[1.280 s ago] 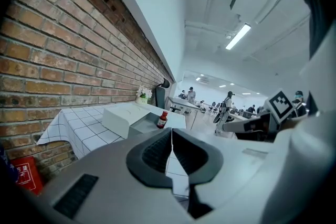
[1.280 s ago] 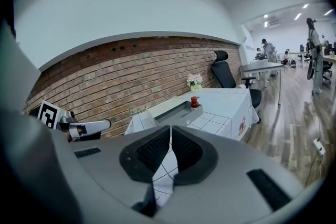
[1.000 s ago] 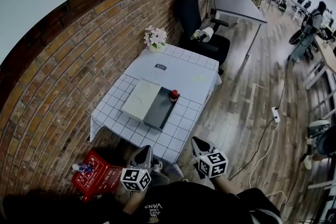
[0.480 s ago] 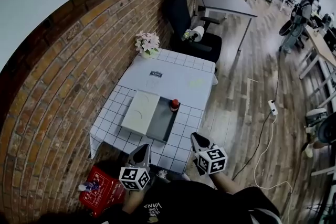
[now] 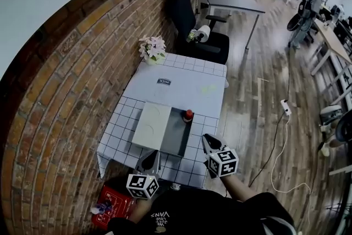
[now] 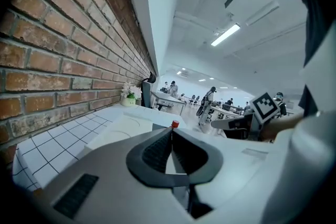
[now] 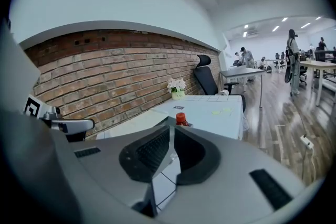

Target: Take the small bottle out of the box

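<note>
Tools, two, hand-held. Left tool [image 5: 149, 161] and right tool [image 5: 210, 145] both hang at the near edge of the counter [image 5: 118, 135], short of the box [image 5: 177, 135] and touching nothing.

Left tool [image 6: 171, 132]: jaws together, nothing between them.
Right tool [image 7: 171, 127]: jaws together, nothing between them.

Small bottle [image 5: 188, 115]: red cap, upright at the far right corner of the dark open box, well apart from both tools. A pale lid [image 5: 152, 125] lies just beside the box on its left.

Head view only: a red crate [image 5: 113, 206] on the floor below the counter's near left corner, a black office chair [image 5: 184, 3] beyond the far end, and a power strip [image 5: 285, 104] on the wooden floor.

Left gripper view only: the right tool's marker cube [image 6: 265, 106], with the bottle's cap [image 6: 175, 124] just above the closed jaw tips.

Right gripper view: the small bottle [image 7: 181, 119] in line with the jaws, and a flower pot [image 7: 177, 91] at the brick wall [image 7: 105, 76].
</note>
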